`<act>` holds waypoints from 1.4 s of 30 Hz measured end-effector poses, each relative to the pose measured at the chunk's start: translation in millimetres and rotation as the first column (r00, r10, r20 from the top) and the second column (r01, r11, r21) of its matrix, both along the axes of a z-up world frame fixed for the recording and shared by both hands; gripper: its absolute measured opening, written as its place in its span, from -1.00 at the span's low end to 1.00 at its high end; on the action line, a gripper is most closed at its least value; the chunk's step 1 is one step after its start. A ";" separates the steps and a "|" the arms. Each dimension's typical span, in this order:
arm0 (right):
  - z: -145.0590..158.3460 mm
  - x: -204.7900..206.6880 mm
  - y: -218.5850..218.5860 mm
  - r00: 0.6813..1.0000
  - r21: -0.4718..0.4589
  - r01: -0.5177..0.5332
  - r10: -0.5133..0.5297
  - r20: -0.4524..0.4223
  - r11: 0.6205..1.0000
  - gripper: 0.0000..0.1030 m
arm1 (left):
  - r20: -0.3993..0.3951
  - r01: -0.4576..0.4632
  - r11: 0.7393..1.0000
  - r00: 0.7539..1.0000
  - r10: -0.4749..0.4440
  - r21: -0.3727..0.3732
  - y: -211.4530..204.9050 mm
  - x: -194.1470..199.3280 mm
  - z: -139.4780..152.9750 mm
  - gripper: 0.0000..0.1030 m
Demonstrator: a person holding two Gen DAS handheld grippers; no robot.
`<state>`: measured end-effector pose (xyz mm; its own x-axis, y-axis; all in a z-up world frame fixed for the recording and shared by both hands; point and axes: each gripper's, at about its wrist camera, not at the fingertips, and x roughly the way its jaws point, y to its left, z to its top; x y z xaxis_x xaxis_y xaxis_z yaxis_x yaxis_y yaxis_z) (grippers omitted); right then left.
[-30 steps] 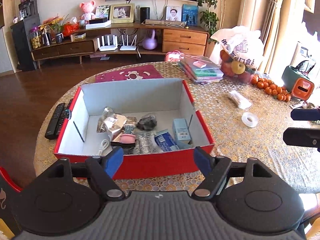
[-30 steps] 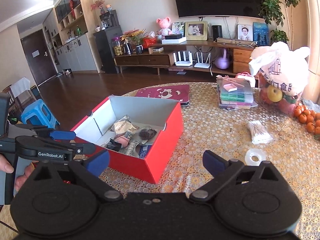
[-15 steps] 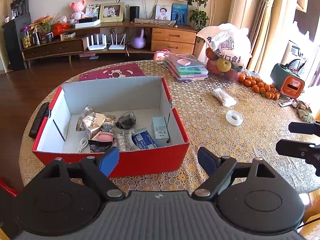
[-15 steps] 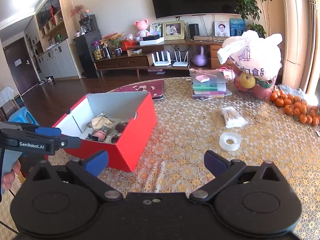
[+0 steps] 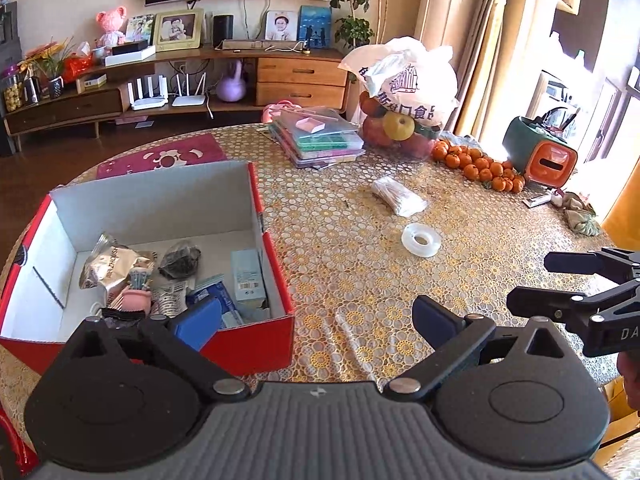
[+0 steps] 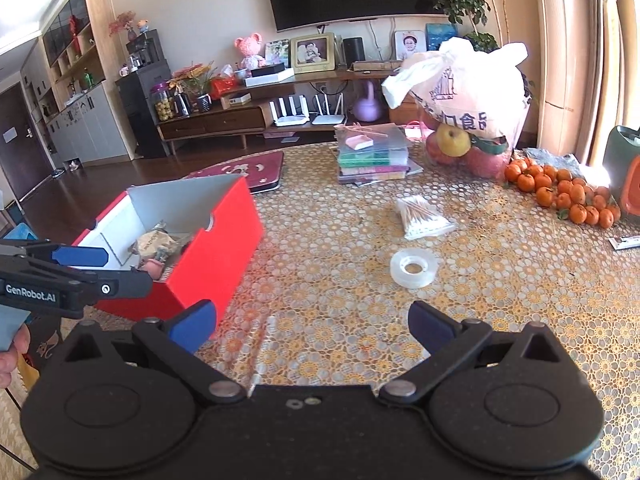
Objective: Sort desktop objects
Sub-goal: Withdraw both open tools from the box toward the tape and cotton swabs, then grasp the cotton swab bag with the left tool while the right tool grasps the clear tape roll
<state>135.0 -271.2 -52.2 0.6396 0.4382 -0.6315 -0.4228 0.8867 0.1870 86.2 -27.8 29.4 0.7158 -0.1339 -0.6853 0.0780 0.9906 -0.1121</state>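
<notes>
A red box (image 5: 256, 342) (image 6: 216, 240) with a white inside sits at the table's left and holds several small items: a foil packet (image 5: 108, 266), a teal carton (image 5: 248, 276), a pink comb. A clear tape roll (image 5: 421, 239) (image 6: 413, 267) lies on the gold patterned cloth, with a bag of cotton swabs (image 5: 396, 196) (image 6: 424, 218) just behind it. My left gripper (image 5: 316, 320) is open and empty over the box's right front corner. My right gripper (image 6: 312, 326) is open and empty, short of the tape roll.
A stack of folders (image 5: 316, 140), a white bag of fruit (image 5: 404, 92) and a heap of small oranges (image 5: 476, 164) stand at the back of the table (image 5: 344, 264). A green and orange container (image 5: 540, 152) is at far right. A maroon mat (image 5: 160, 156) lies behind the box.
Both grippers have swung to the right, so the box has slid left in both views and the tape roll and swabs are now nearer the centre. Both stayed open.
</notes>
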 end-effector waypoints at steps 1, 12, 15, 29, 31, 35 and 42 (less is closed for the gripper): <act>-1.5 2.2 -2.3 1.000 -0.003 0.006 -0.006 -0.001 1.000 0.99 | -0.003 0.004 1.000 1.000 -0.004 -0.004 -2.5 4.0 -0.9 0.98; -20.6 33.4 -20.5 0.998 -0.037 0.067 -0.068 -0.006 0.997 0.99 | -0.026 0.067 0.996 0.997 -0.068 -0.059 -29.7 52.4 -11.9 0.98; -30.9 48.2 -24.3 0.997 -0.046 0.079 -0.079 -0.015 0.996 0.99 | -0.026 0.079 0.996 0.996 -0.080 -0.049 -41.9 68.5 -16.0 0.98; -74.3 103.9 -25.3 0.996 -0.063 0.092 -0.092 -0.004 0.994 0.93 | -0.060 0.065 0.997 0.996 -0.067 -0.037 -81.0 157.5 -41.4 0.98; -80.1 108.7 -24.8 0.996 -0.062 0.084 -0.085 -0.007 0.995 0.90 | -0.071 0.067 0.997 0.995 -0.069 -0.031 -86.6 171.8 -44.9 0.98; -89.0 119.0 -22.0 0.997 -0.075 0.072 -0.073 -0.002 0.995 0.87 | -0.086 0.076 0.997 0.993 -0.078 -0.031 -97.3 198.1 -50.8 0.98; -100.6 139.8 -18.9 0.997 -0.073 0.071 -0.072 -0.012 0.995 0.84 | -0.131 0.105 0.994 0.985 -0.109 -0.041 -116.1 239.0 -64.8 0.98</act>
<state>274.8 -290.1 -152.8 0.6581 0.3441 -0.6697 -0.3551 0.9262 0.1270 325.2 -143.9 -35.4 0.5992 -0.2293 -0.7670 0.1658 0.9729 -0.1614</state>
